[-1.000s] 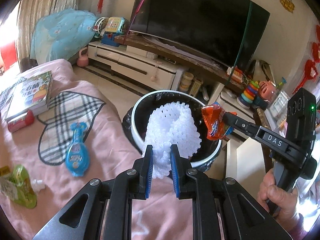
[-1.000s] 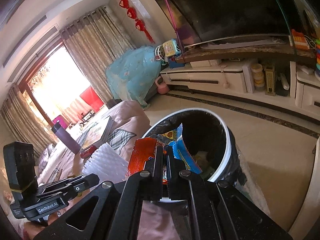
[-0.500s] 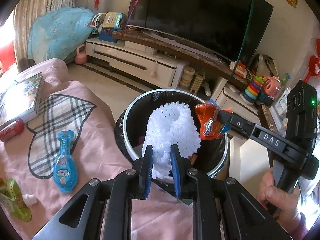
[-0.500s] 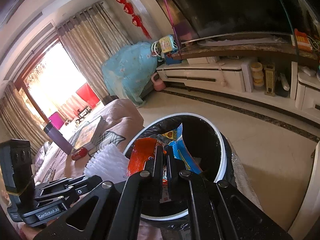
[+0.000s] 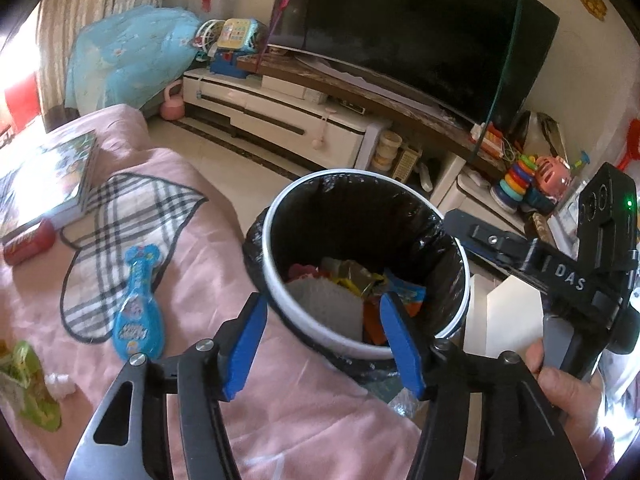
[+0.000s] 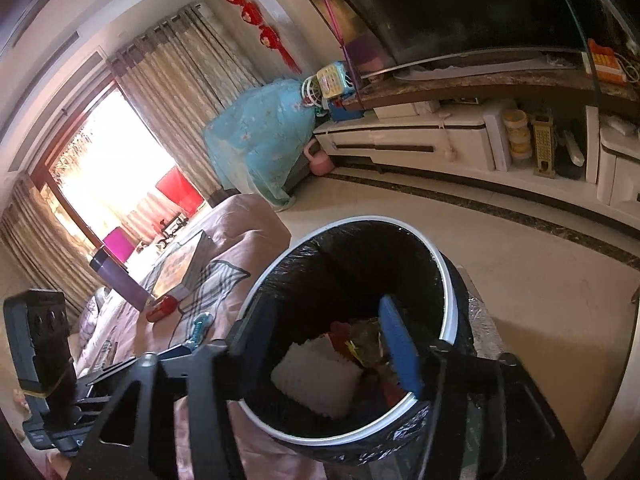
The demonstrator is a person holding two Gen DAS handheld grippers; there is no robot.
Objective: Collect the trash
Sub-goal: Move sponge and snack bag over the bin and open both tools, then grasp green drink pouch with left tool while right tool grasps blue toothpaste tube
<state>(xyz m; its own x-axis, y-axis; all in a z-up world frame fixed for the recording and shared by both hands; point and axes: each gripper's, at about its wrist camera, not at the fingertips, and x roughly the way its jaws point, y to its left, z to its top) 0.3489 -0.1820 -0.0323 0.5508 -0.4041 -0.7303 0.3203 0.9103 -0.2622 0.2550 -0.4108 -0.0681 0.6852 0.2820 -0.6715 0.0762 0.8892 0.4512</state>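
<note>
A white-rimmed trash bin [image 5: 276, 292] with a black liner stands beside the pink-covered table. Inside it lie the white foam net [image 5: 324, 296] and colourful snack wrappers [image 5: 404, 292]; they also show in the right wrist view, the foam net [image 6: 316, 380] and wrappers [image 6: 360, 344]. My left gripper [image 5: 324, 336] is open and empty above the bin's near rim. My right gripper [image 6: 332, 344] is open and empty over the bin [image 6: 444, 288]. It shows from the side in the left wrist view [image 5: 452, 220].
On the pink cloth [image 5: 192, 280] lie a blue toy-shaped package [image 5: 138, 312], a green wrapper [image 5: 28, 384], a small white scrap [image 5: 60, 384], a red can [image 5: 28, 240], a book [image 5: 48, 176] and a plaid cloth [image 5: 120, 224]. A TV cabinet [image 5: 300, 120] stands behind.
Both grippers have opened. The white foam net has dropped from the left gripper and the orange wrapper from the right gripper into the bin.
</note>
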